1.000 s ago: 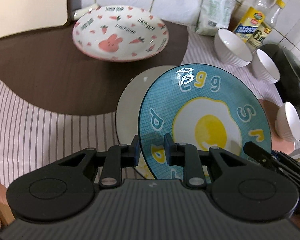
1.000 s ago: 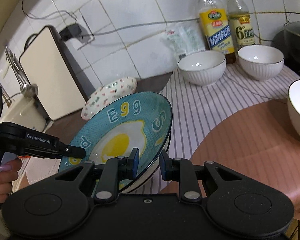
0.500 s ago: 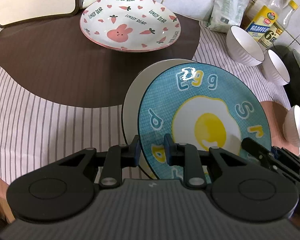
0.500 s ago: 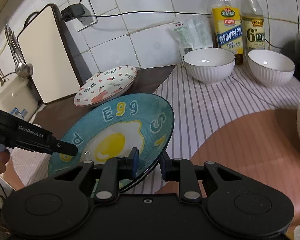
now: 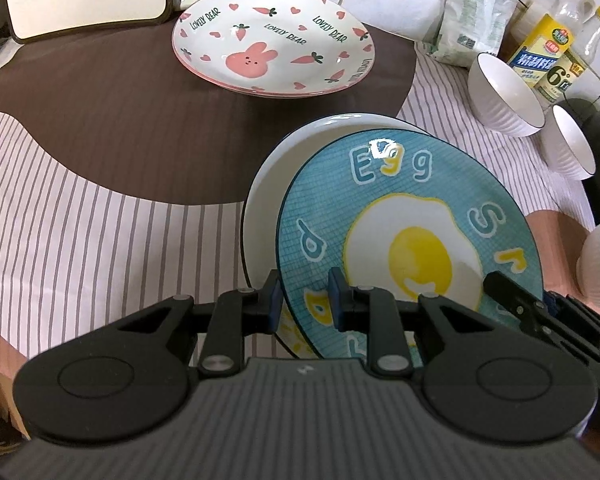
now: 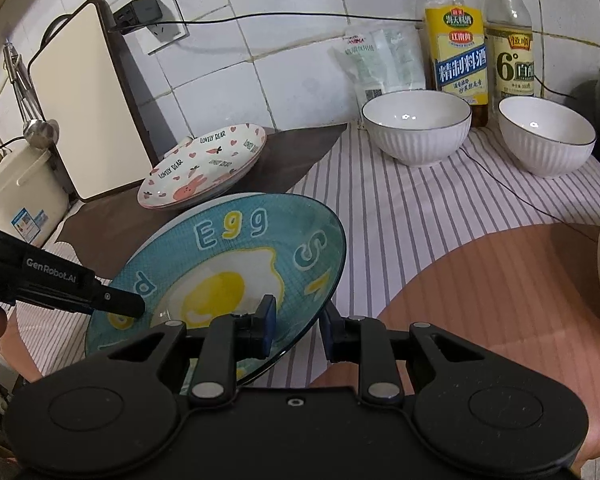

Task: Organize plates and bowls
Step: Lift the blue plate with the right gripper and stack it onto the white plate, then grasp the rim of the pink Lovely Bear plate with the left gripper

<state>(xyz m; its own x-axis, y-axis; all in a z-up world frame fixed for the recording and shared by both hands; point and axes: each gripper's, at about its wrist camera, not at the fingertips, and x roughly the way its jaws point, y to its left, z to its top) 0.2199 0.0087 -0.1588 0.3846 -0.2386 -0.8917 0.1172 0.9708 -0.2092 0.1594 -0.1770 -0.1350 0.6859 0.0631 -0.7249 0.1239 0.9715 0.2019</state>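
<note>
Left wrist view: left claw pinches the near rim of the egg plate, one finger above and one below. The plate tilts over a white plate on the striped tabletop. Right claw grips the plate's right edge. Right wrist view: right claw clamps the egg plate rim; left claw holds the opposite side. Beyond stand a bunny plate and two bowls.

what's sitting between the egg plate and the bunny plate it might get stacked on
Nothing visible. Only bare brown tablecloth lies between the egg plate, gripped by both claws, and the bunny plate. The white bowls sit off to the right.
</note>
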